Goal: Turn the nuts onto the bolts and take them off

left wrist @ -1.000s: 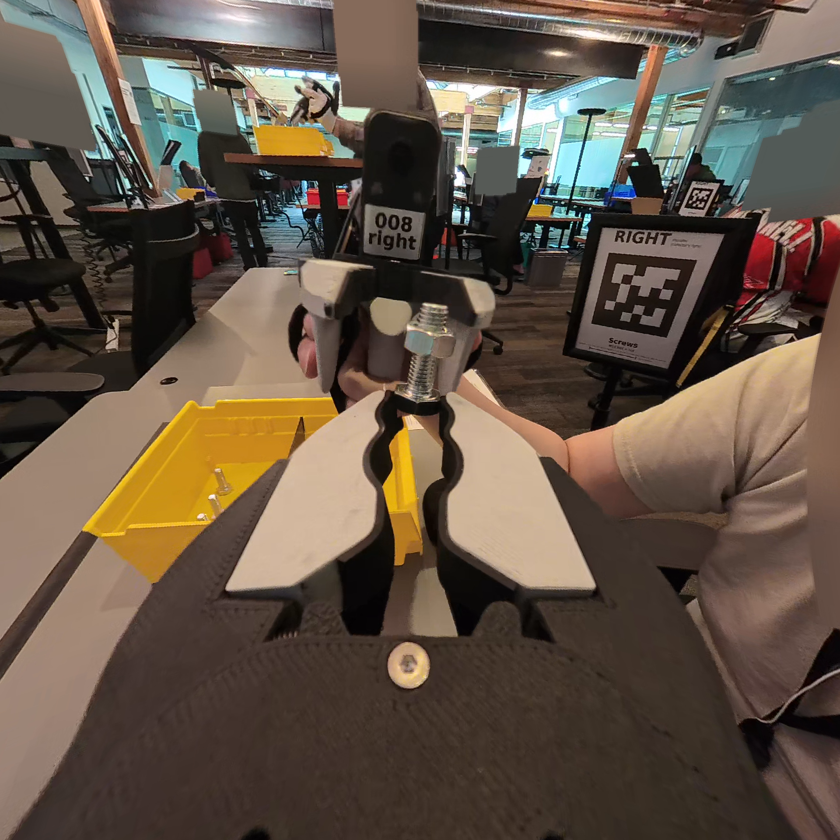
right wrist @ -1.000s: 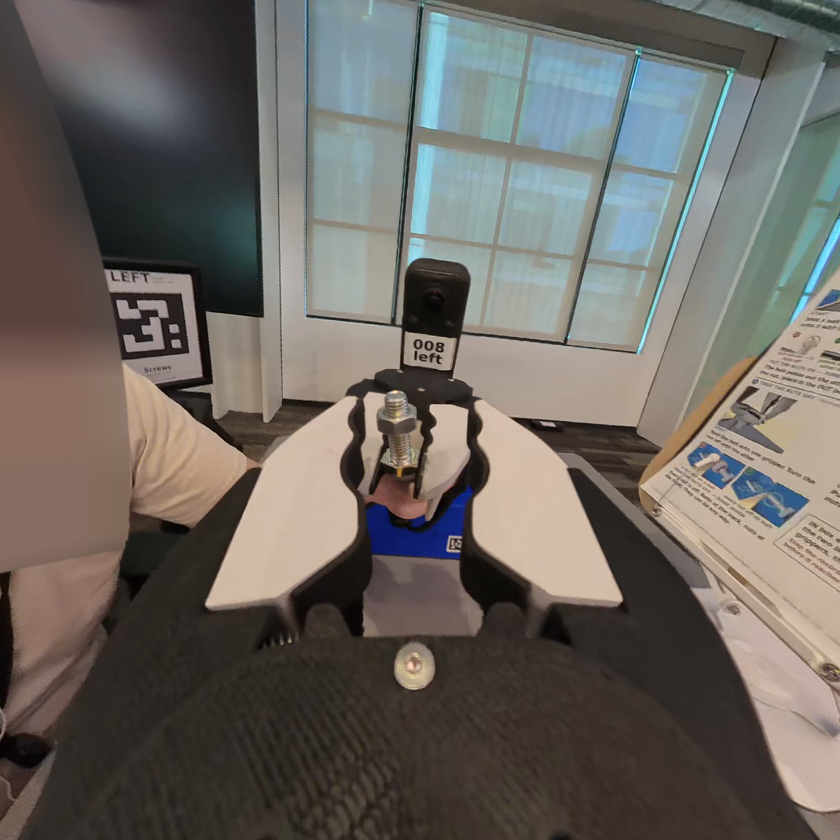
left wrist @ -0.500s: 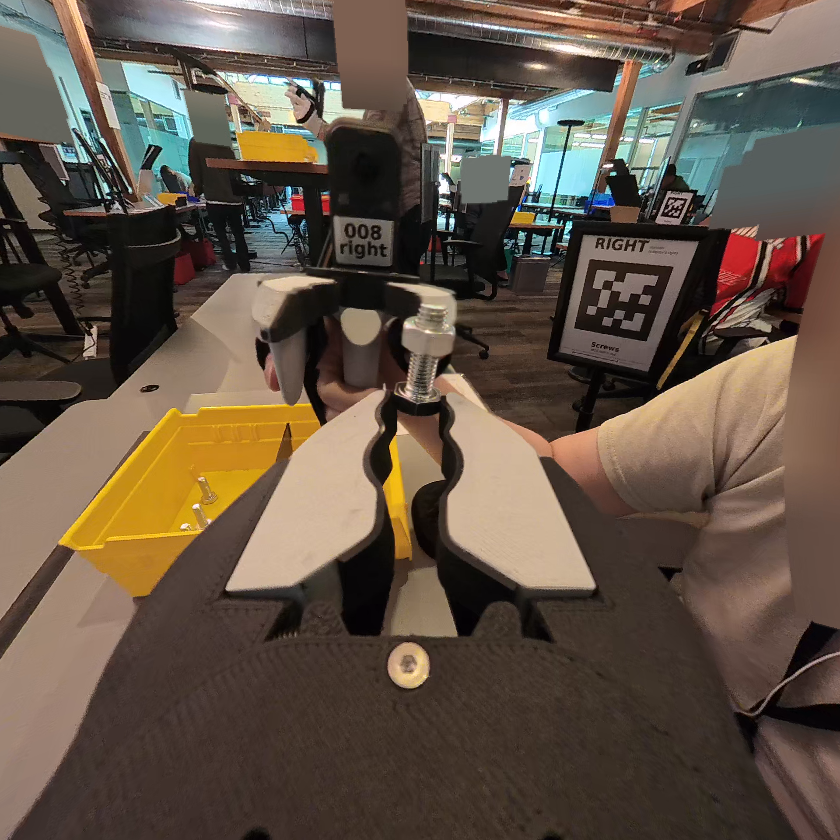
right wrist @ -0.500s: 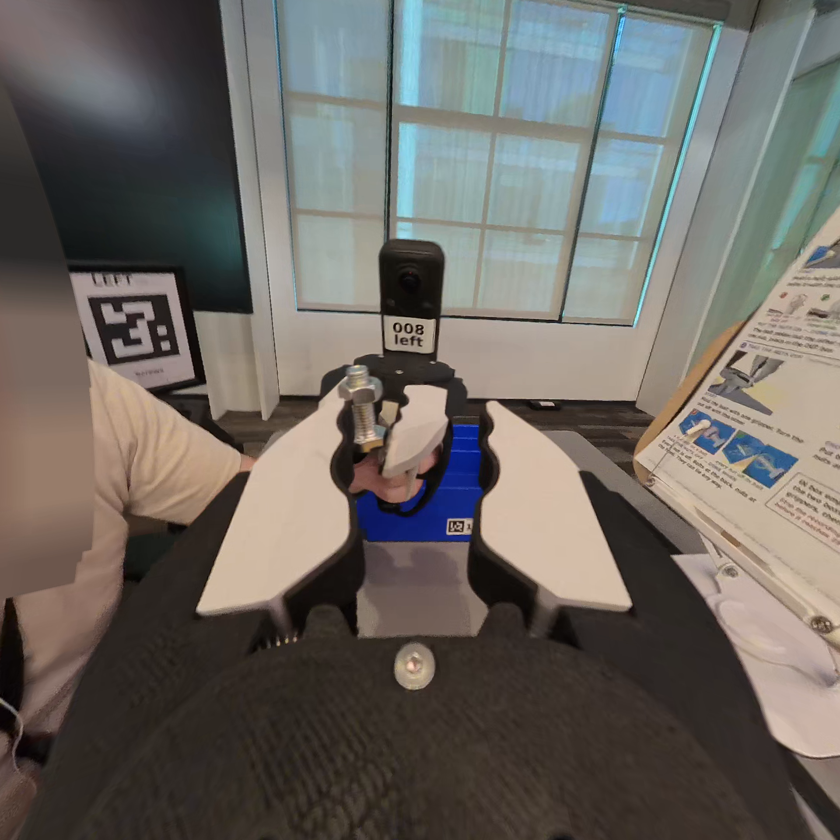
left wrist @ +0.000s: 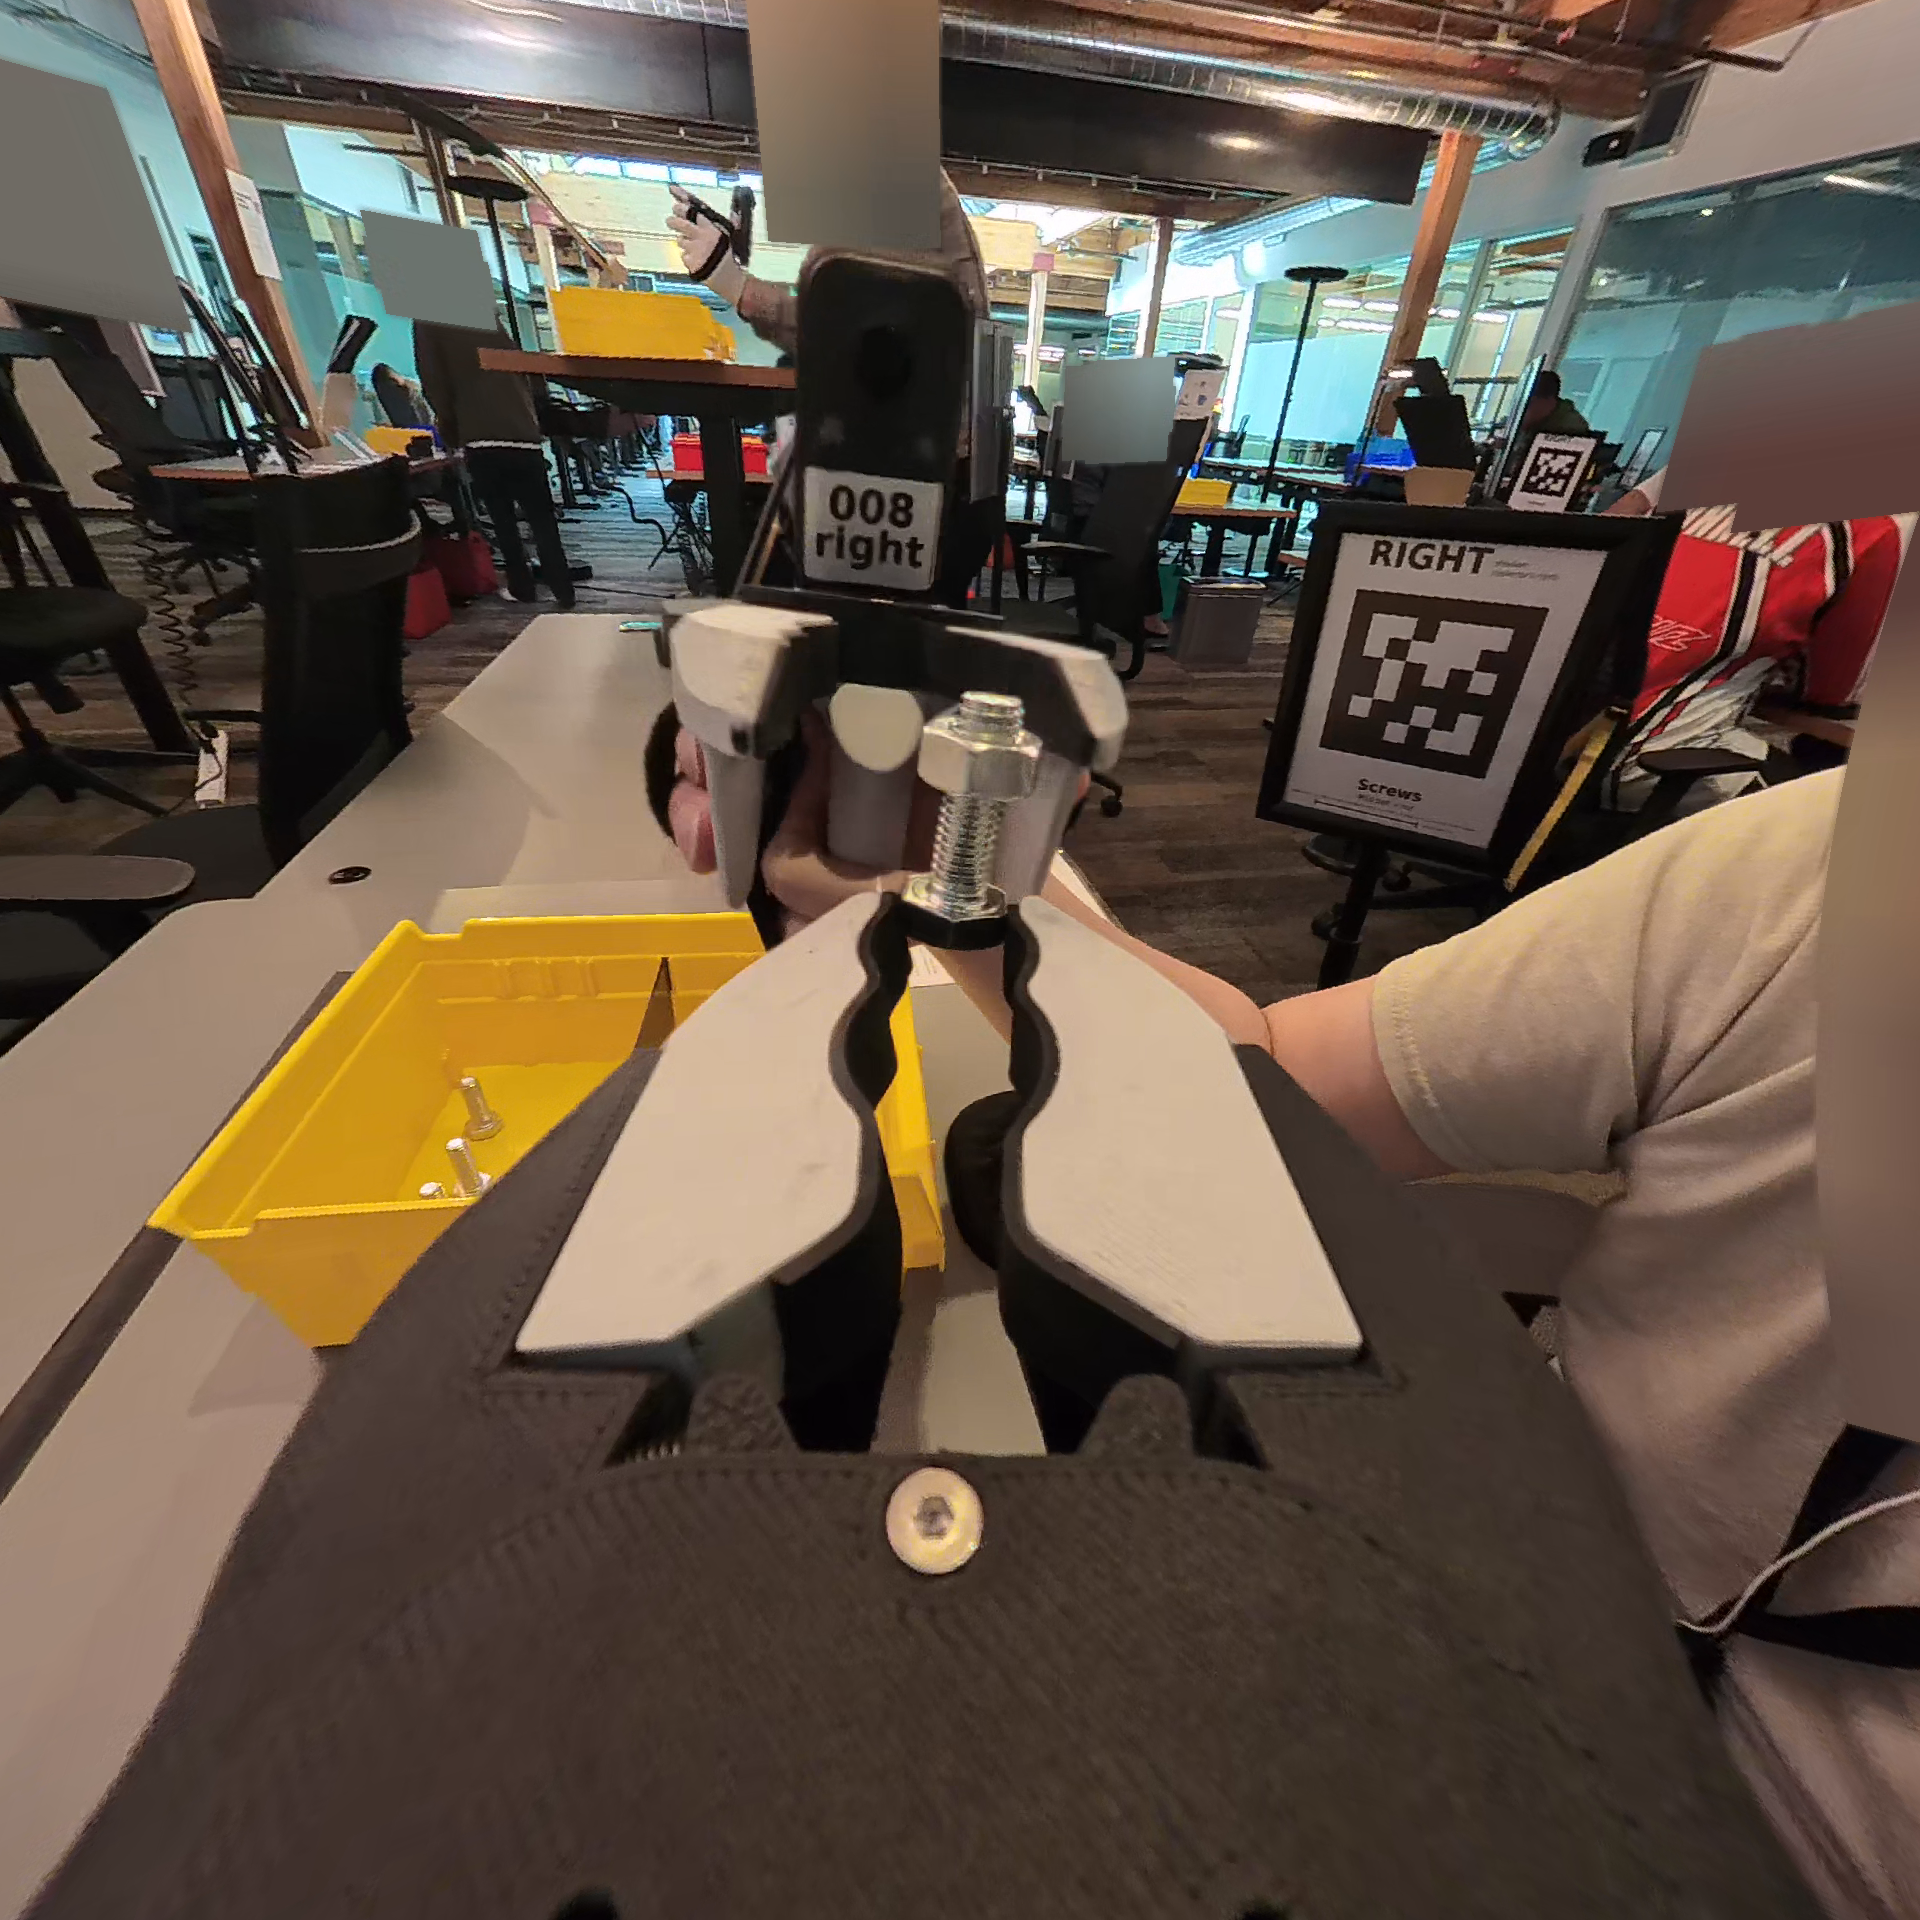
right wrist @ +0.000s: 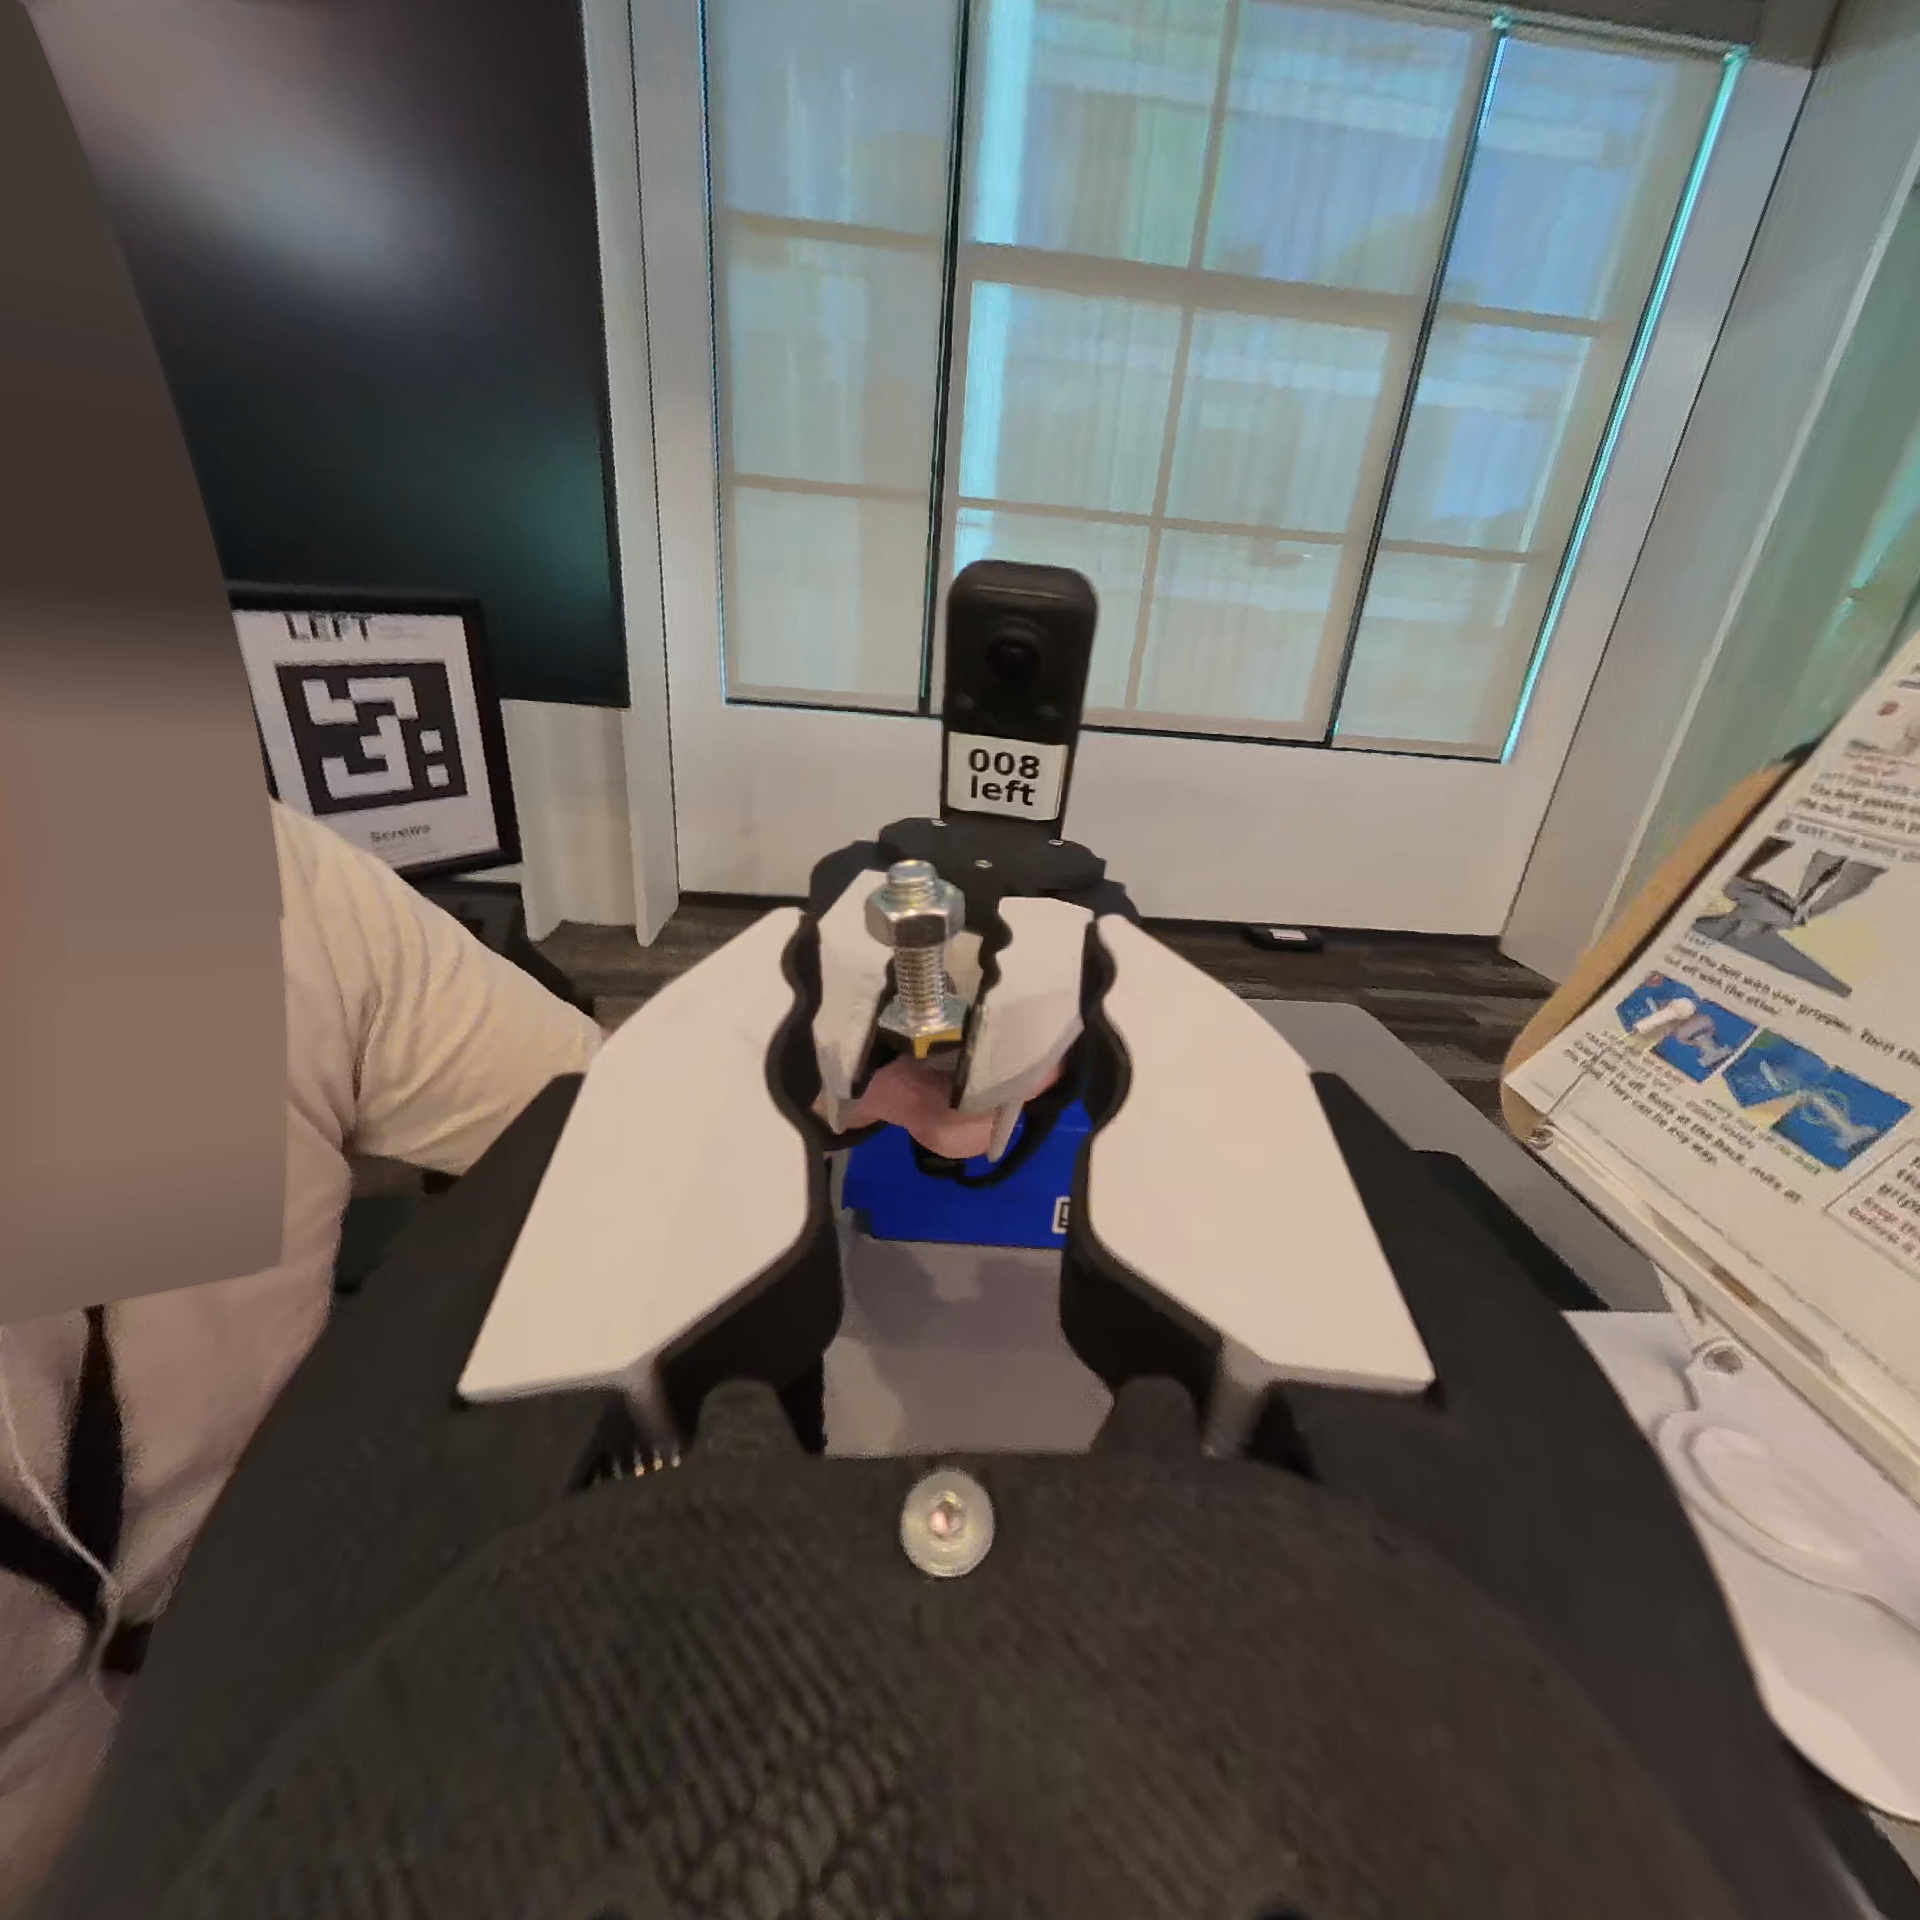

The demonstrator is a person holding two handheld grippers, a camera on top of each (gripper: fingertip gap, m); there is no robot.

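My left gripper [left wrist: 951,920] is shut on the head of a silver bolt [left wrist: 961,831] and holds it upright above the table. A hex nut [left wrist: 977,753] sits near the top of the bolt's thread. My right gripper [right wrist: 945,935] faces the left one and is open. Its fingers [right wrist: 675,1122] stand to either side of the nut [right wrist: 914,914] without touching it. In the right wrist view the left gripper [right wrist: 923,1039] pinches the bolt [right wrist: 916,987] from below. In the left wrist view the right gripper [left wrist: 904,748] shows behind the nut.
A yellow bin [left wrist: 343,1143] with a few loose bolts sits on the grey table [left wrist: 104,1060] at the left. A blue bin [right wrist: 966,1195] lies below the grippers. An instruction binder [right wrist: 1714,1039] stands at the right. The person's arm [left wrist: 1558,987] is close on the right. Only a small space, under 4 cm, lies between the two pairs of fingers.
The right gripper opened off the nut and swung aside. It has now come back, so the nut is again between its open fingers. The left gripper kept hold of the bolt.
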